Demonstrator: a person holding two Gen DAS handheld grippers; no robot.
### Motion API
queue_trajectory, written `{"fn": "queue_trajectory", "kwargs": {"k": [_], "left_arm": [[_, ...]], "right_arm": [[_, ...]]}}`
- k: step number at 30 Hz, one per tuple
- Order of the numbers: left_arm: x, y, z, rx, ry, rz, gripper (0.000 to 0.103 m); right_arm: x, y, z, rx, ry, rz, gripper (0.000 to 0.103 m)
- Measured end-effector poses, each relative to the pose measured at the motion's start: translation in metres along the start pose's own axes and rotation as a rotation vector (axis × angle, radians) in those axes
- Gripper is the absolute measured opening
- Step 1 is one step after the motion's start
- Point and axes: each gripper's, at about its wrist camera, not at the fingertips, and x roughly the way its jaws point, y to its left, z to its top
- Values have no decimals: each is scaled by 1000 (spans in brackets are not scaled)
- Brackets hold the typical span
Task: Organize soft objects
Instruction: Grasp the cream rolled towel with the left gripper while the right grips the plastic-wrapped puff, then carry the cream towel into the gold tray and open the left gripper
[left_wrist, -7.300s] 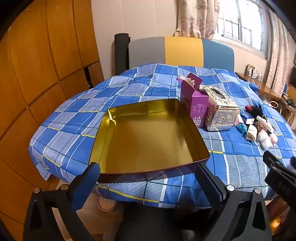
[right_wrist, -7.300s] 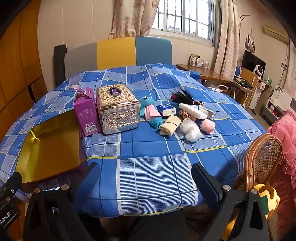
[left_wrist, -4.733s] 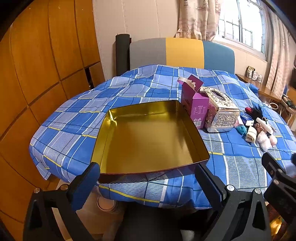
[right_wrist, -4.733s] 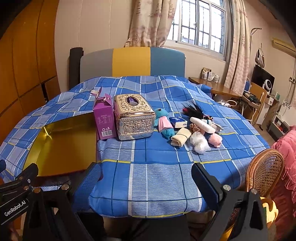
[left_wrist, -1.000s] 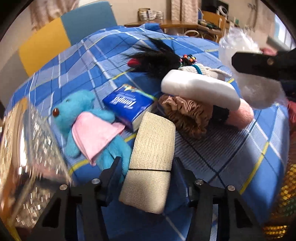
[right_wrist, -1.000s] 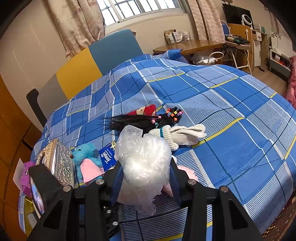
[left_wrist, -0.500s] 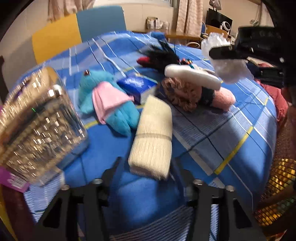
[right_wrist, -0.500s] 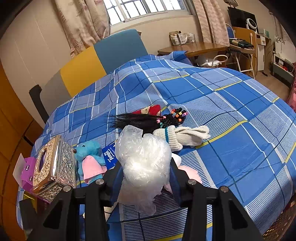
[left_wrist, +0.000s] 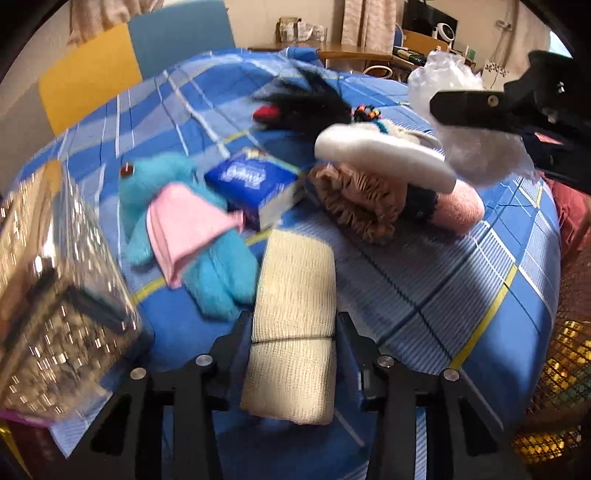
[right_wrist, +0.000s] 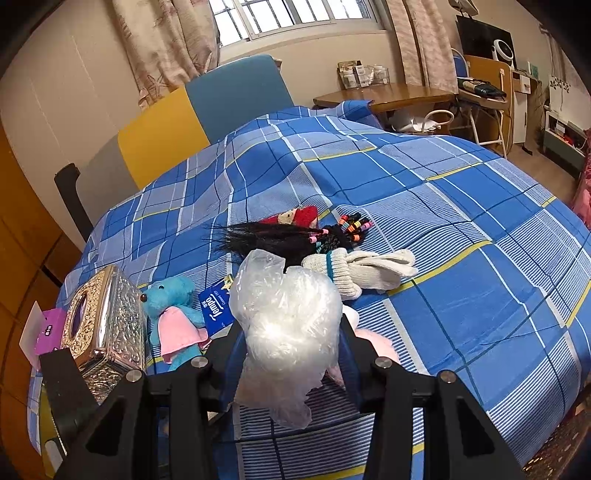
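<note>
My left gripper (left_wrist: 293, 325) is shut on a cream rolled bandage (left_wrist: 293, 295) and holds it above the blue plaid cloth (left_wrist: 424, 288). My right gripper (right_wrist: 290, 332) is shut on a crumpled clear plastic bag (right_wrist: 288, 317), lifted over the pile; the bag also shows in the left wrist view (left_wrist: 465, 122). On the cloth lie a blue plush toy with pink cloth (left_wrist: 184, 221), a blue tissue pack (left_wrist: 255, 184), a brown scrunchie (left_wrist: 358, 203), a white pad (left_wrist: 384, 155), a pink roll (left_wrist: 458, 206), black hair (right_wrist: 273, 236) and white gloves (right_wrist: 365, 269).
An ornate silver tissue box (right_wrist: 103, 325) and a purple carton (right_wrist: 48, 332) stand at the left of the pile. A wicker chair (left_wrist: 554, 369) is by the bed's right edge. A yellow and blue headboard (right_wrist: 199, 122) is behind.
My left gripper has shut on the bandage roll and lifted it off the cloth, drawing back slightly. My right gripper has kept the plastic bag and risen a little.
</note>
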Motion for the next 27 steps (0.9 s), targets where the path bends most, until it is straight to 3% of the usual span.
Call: {"fn": "queue_trajectory", "kwargs": {"k": [15,27], "left_arm": [[-42,10,-53,-62,-20,-96,44],[-106,54,-98,-207,-139,-123,44]], "right_arm": [[-1,6,-2,-37,-9,3,46],[1,27,-10,-148,2,3,46]]}}
